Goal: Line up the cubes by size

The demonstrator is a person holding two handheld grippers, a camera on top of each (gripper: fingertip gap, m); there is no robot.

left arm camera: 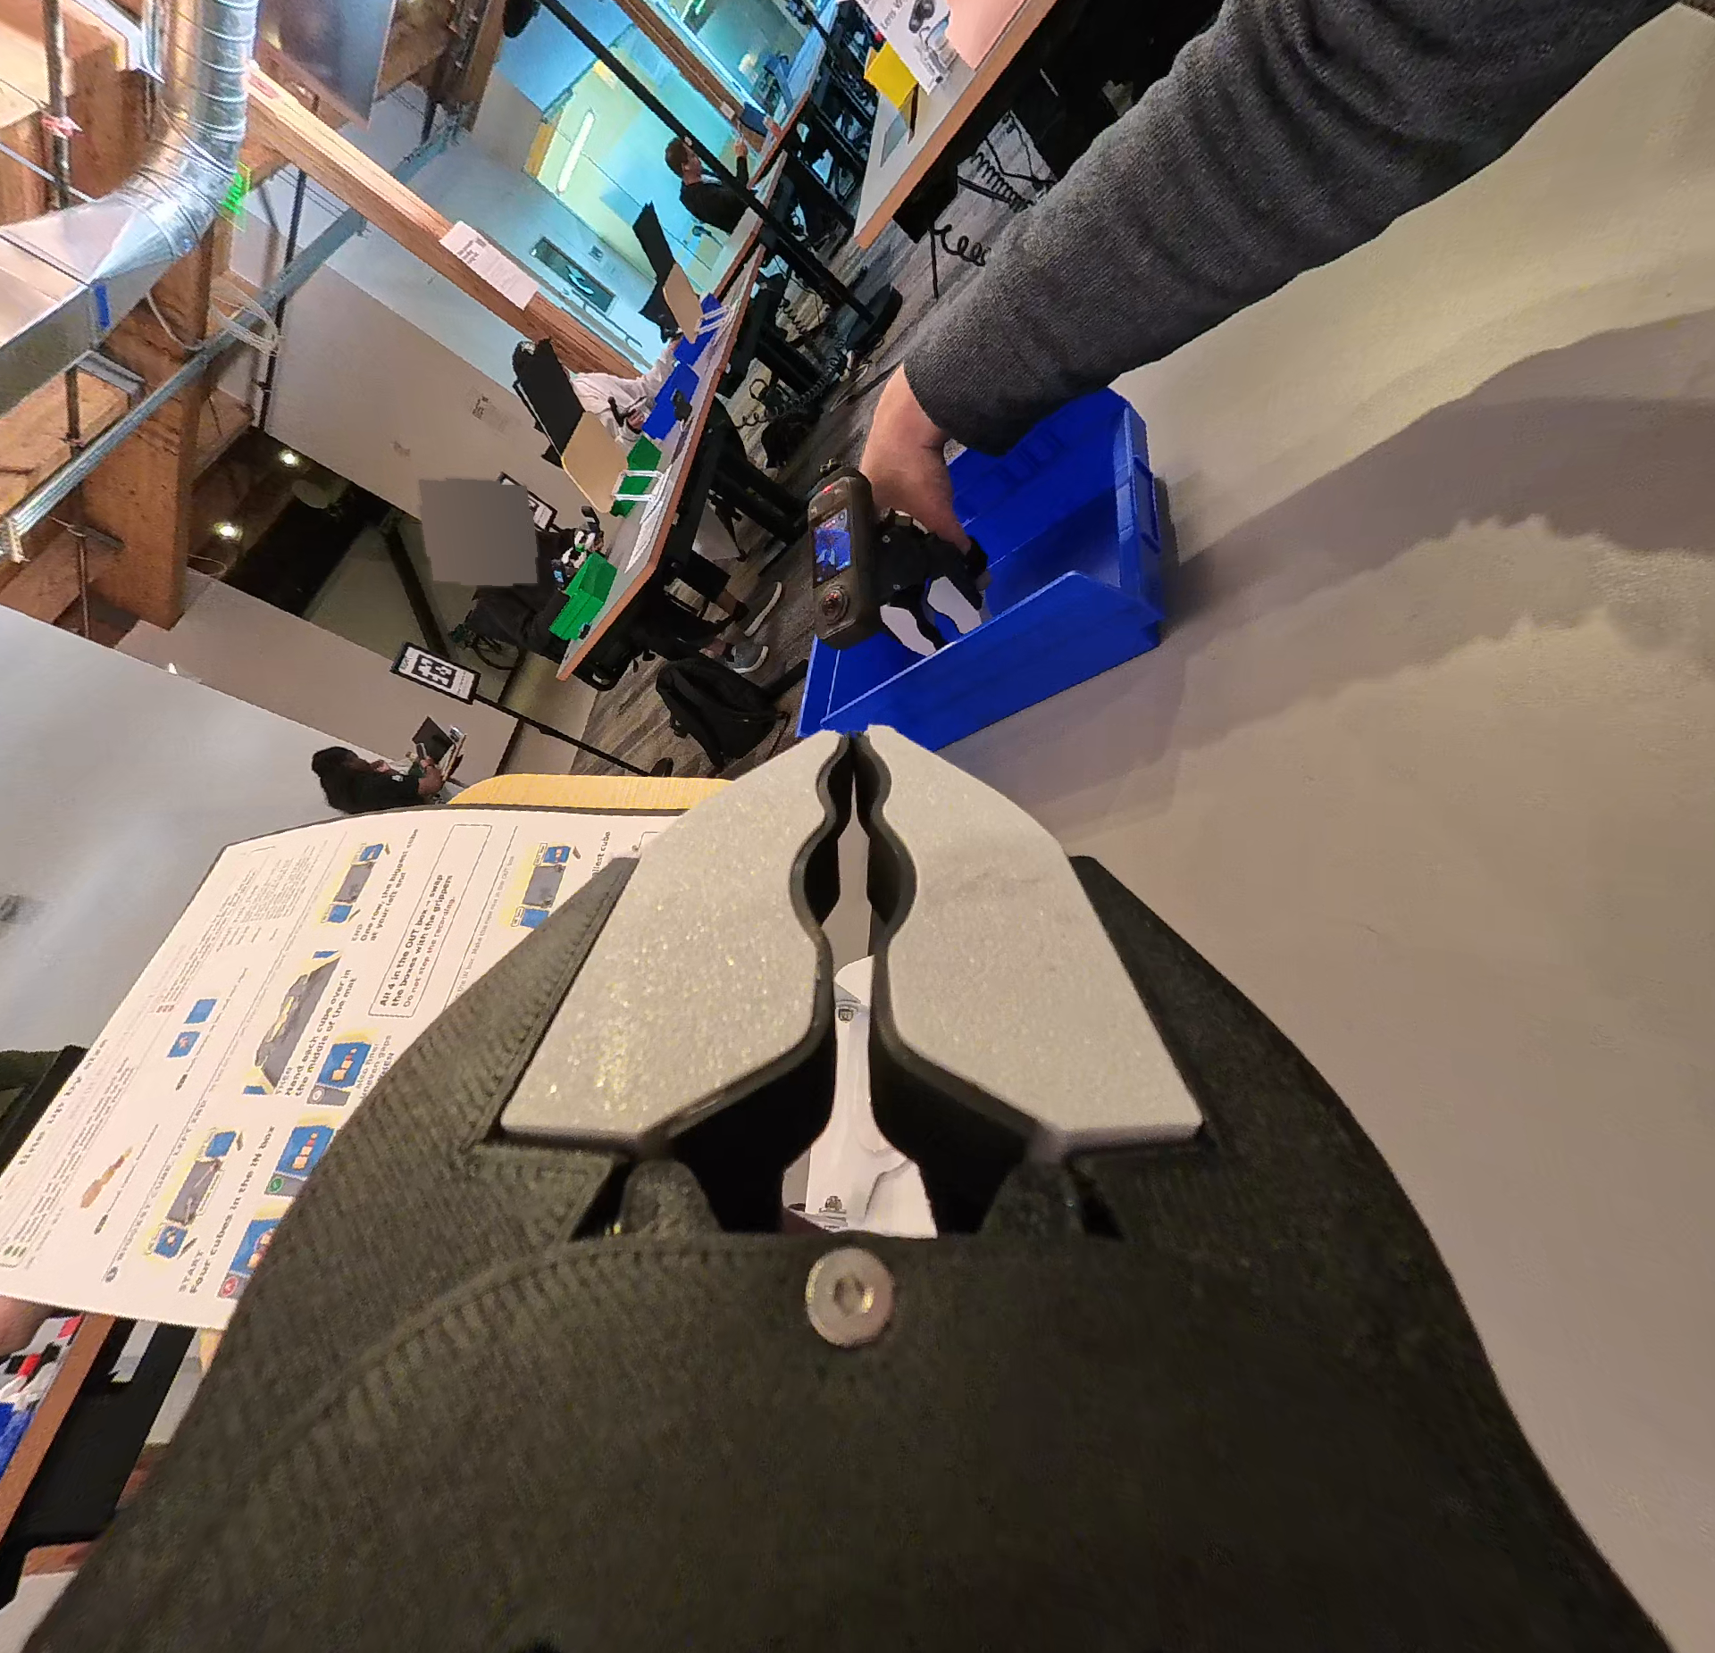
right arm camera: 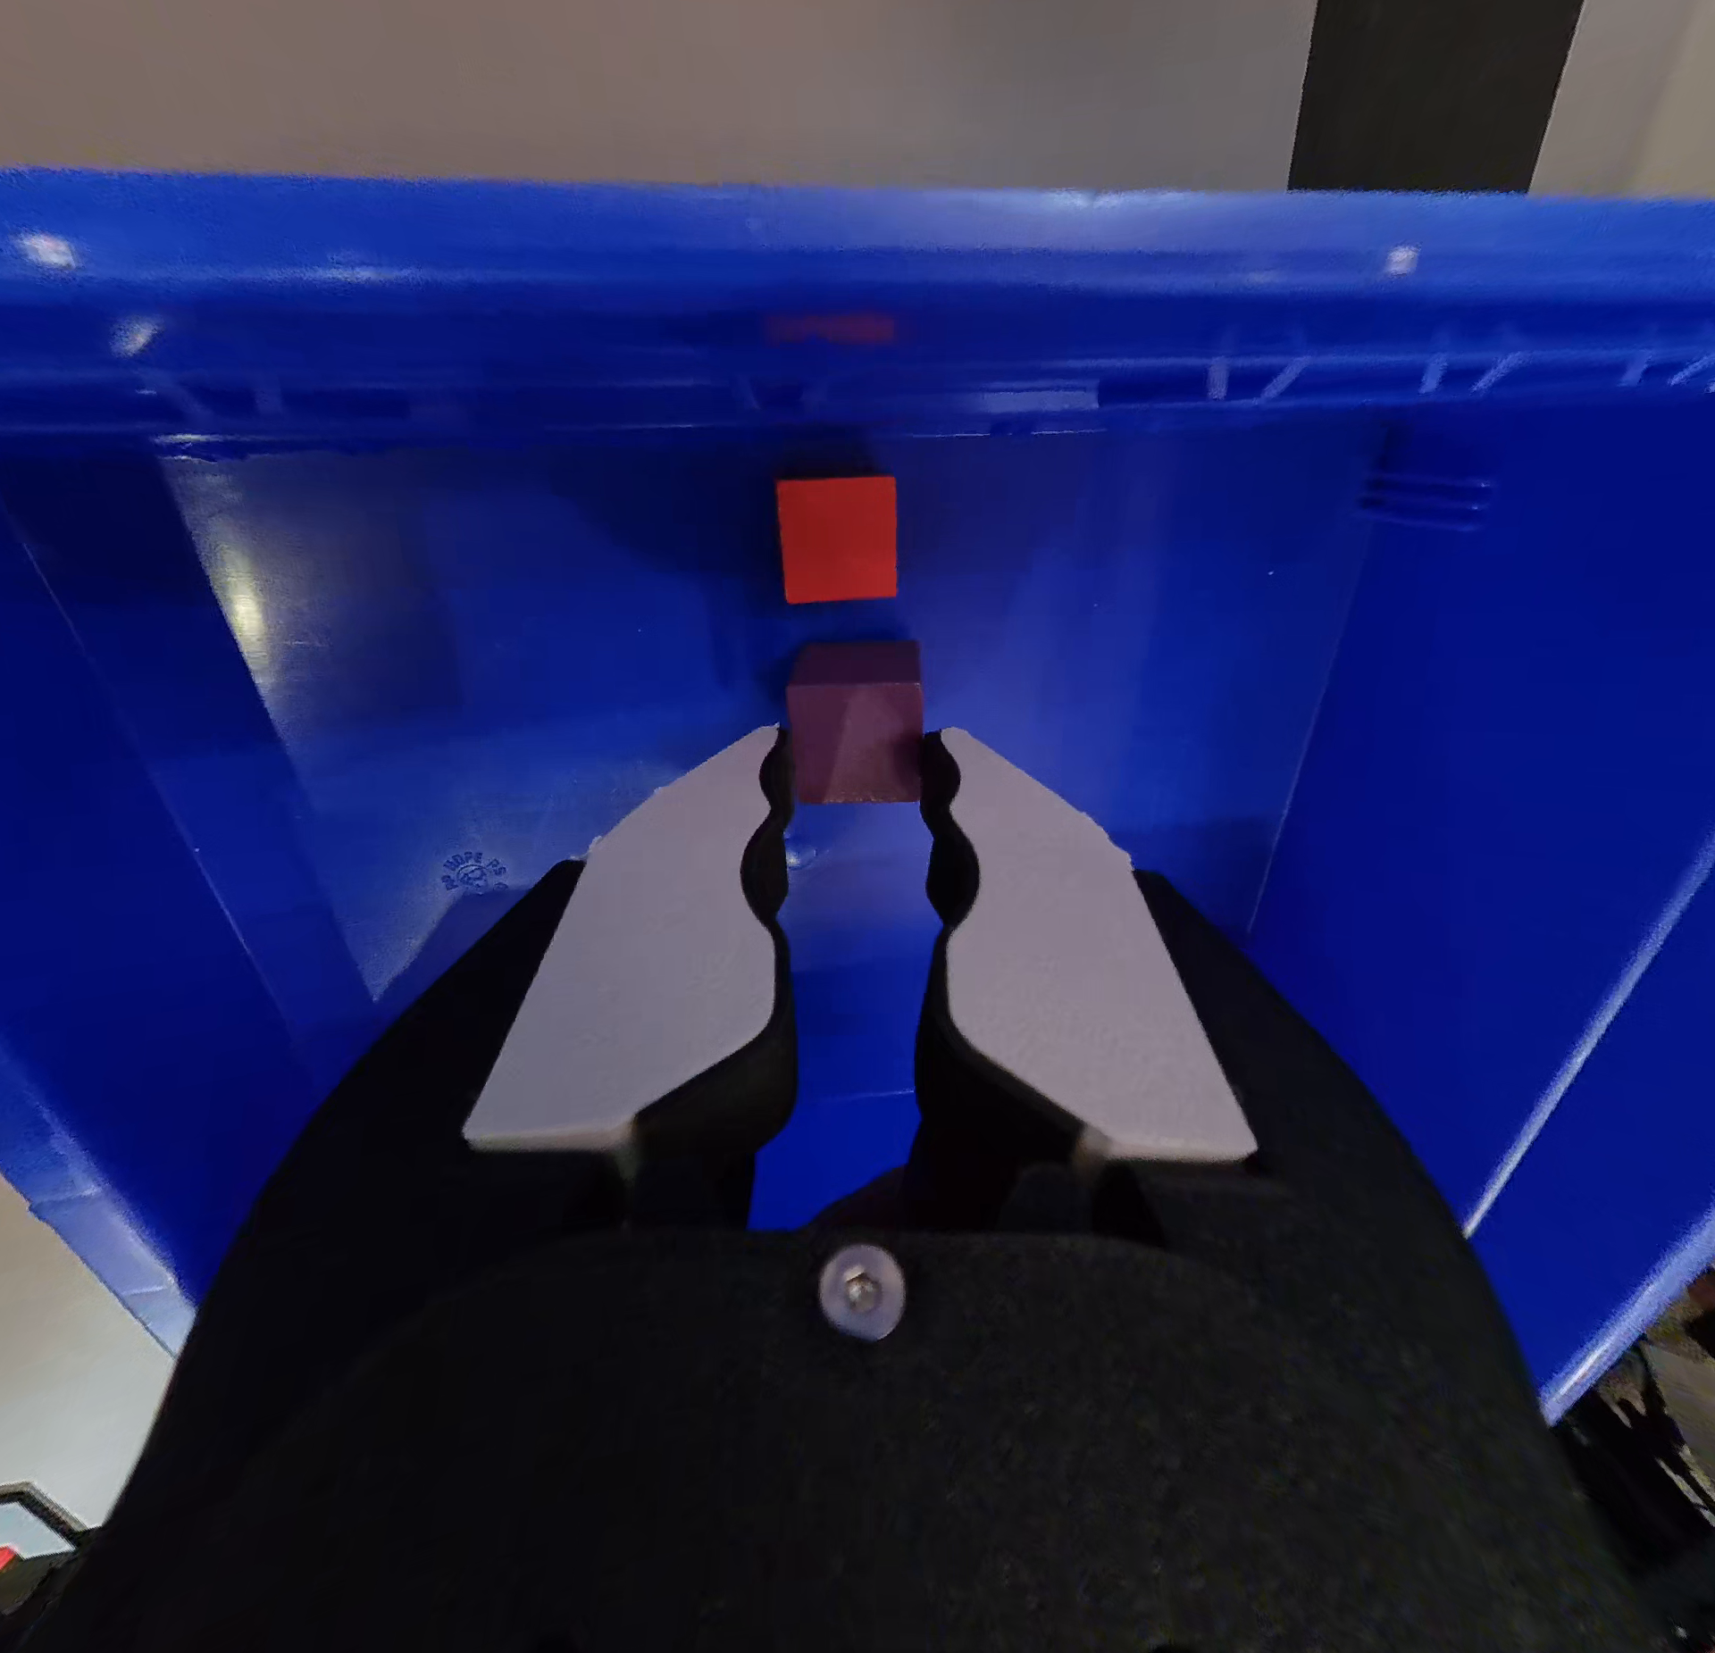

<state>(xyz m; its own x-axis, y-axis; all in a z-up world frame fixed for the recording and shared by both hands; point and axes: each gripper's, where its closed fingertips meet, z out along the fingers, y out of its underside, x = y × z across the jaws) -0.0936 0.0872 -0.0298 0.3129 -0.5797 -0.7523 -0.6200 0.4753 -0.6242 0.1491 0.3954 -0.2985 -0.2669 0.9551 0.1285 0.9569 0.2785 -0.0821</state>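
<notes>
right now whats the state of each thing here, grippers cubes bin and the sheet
left gripper: shut, nothing held, raised over the table
right gripper: inside the bin, fingers closed on the purple cube
purple cube: gripped on both sides
red cube: loose on the bin floor, beyond the purple one, apart from it
blue bin: on the table, open top
instruction sheet: propped up, tilted

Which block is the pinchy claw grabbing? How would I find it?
Look inside the big blue bin. Two cubes sit on its floor; the right gripper pinches the nearer one, the purple cube. The red cube behind it is brighter and untouched.
</notes>
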